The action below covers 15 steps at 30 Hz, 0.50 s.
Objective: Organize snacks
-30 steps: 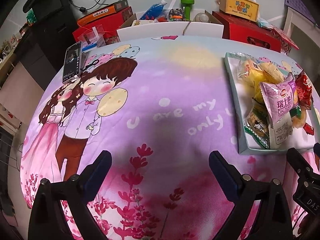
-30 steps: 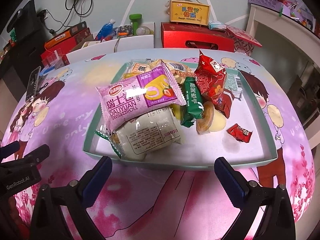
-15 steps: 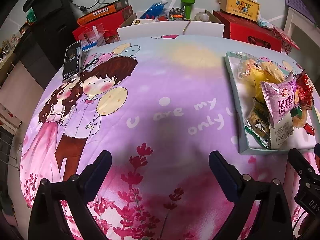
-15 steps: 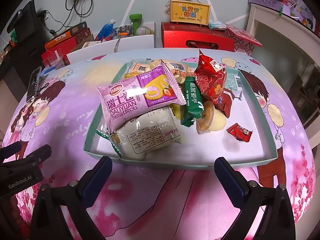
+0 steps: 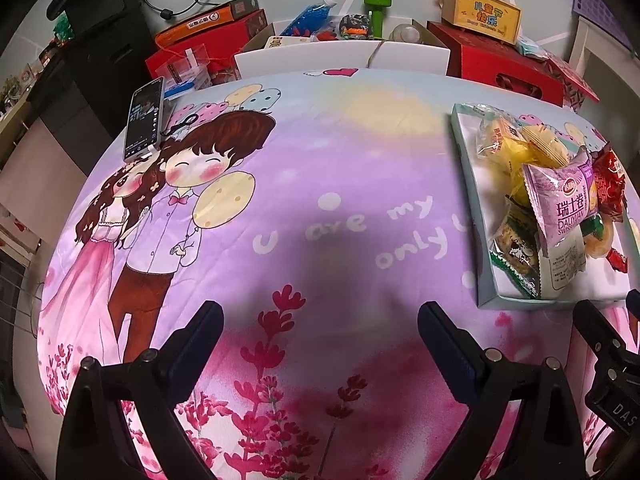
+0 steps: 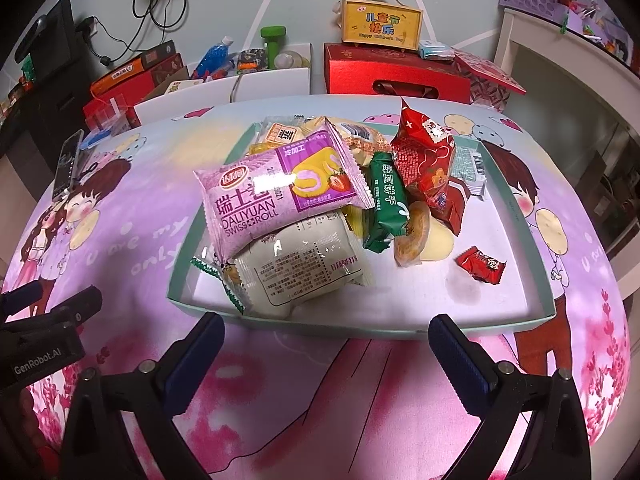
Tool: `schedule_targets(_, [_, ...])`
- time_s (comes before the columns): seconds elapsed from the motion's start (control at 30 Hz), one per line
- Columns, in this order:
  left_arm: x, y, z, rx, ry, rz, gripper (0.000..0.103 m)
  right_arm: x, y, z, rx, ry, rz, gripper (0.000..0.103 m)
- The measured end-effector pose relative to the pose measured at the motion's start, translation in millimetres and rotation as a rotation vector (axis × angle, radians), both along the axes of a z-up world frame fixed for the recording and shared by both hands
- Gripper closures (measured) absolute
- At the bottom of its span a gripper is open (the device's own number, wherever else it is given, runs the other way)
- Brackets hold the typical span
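A pale teal tray on the cartoon tablecloth holds a pile of snacks: a purple Swiss roll pack on top of a white pack, a green pack, a red bag, a round pastry and a small red candy. My right gripper is open and empty, just in front of the tray's near wall. My left gripper is open and empty over bare cloth, left of the tray; the purple pack shows there too.
A phone lies at the table's far left. Red boxes, a yellow gift box, bottles and white boxes crowd the far edge. A white shelf stands at the right.
Both grippers have barely shifted; the left view has drifted slightly so the tray sits a little further right. Nothing was taken hold of.
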<state>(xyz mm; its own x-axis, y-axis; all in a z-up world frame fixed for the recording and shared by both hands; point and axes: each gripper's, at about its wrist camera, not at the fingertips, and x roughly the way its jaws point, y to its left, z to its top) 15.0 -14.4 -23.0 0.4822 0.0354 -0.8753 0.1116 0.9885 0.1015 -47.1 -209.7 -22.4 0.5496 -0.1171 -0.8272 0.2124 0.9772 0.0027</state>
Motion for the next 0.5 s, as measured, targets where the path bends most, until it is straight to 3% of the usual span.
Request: schedule_targets(0.5, [-0.1, 1.0, -1.0, -0.001, 0.005, 0.001, 0.005, 0.3, 1.4, -1.1, -0.002, 0.003, 0.001, 0.000])
